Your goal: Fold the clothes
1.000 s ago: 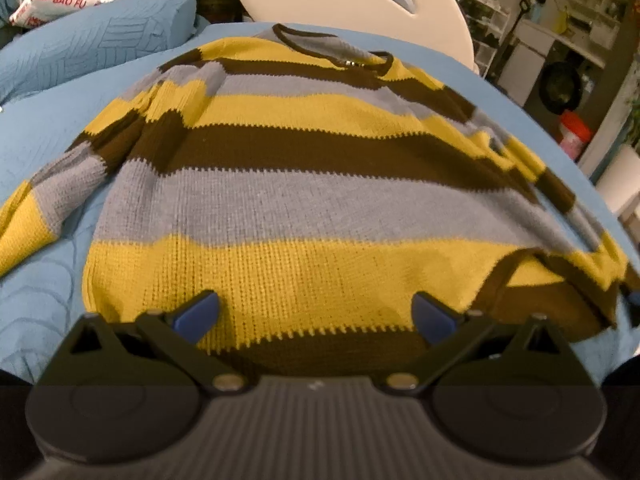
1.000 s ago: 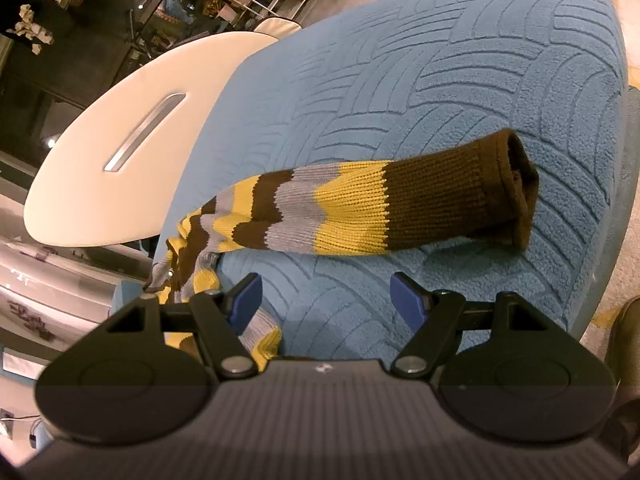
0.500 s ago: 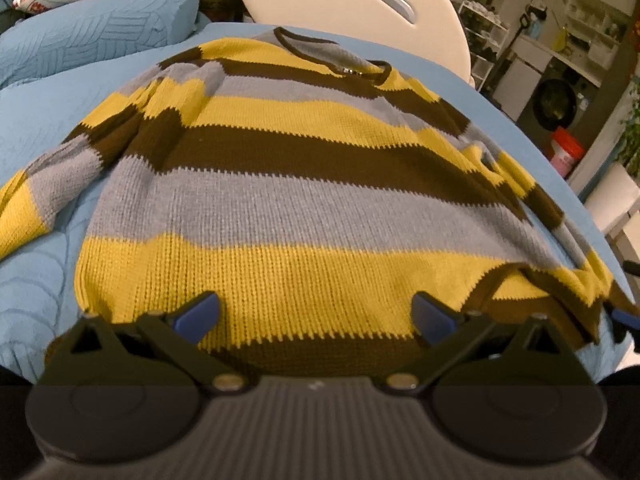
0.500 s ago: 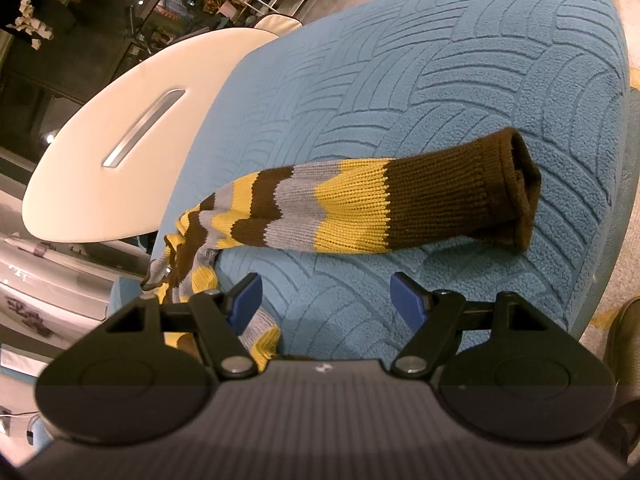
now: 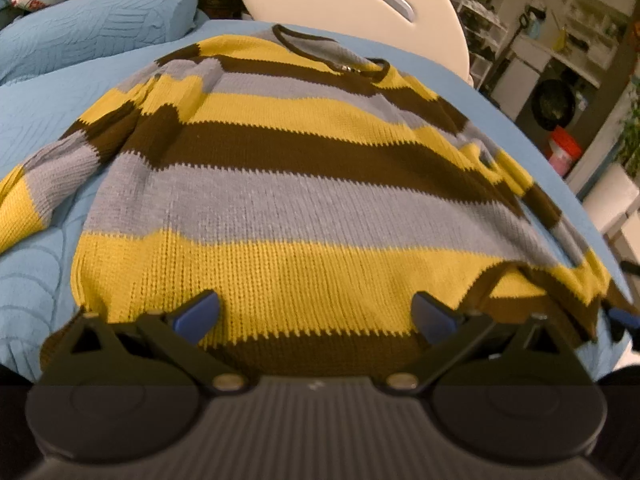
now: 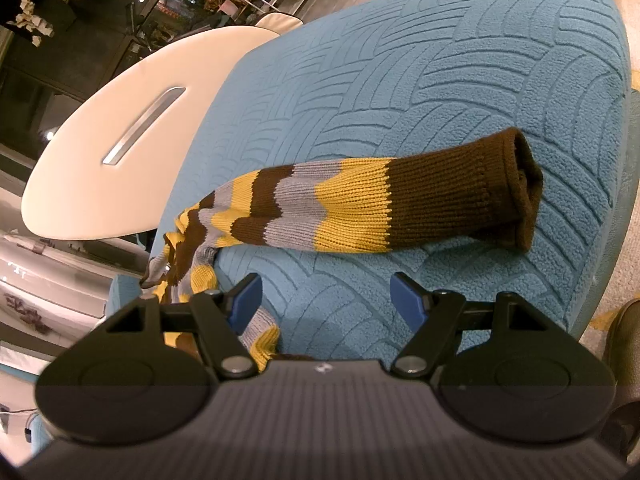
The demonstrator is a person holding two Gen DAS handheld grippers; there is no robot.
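With the striped sweater (image 5: pixel 288 184) spread flat on the blue bedcover (image 6: pixel 440 60), both the left gripper (image 5: pixel 316 312) and right gripper (image 6: pixel 326 294) are held spread and empty, so the outstretched sleeve (image 6: pixel 400 204) is best pinched near its brown cuff (image 6: pixel 516 188) and folded inward.

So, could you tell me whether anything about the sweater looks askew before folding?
Mostly flat on the blue bedspread, the striped sweater has its lower right hem corner rumpled and turned over, and one sleeve trails out sideways.

Chunky knit sweater (image 5: pixel 280 200), embossed fleecy bedspread (image 6: pixel 440 80), seemingly glossy headboard (image 6: pixel 100 160)
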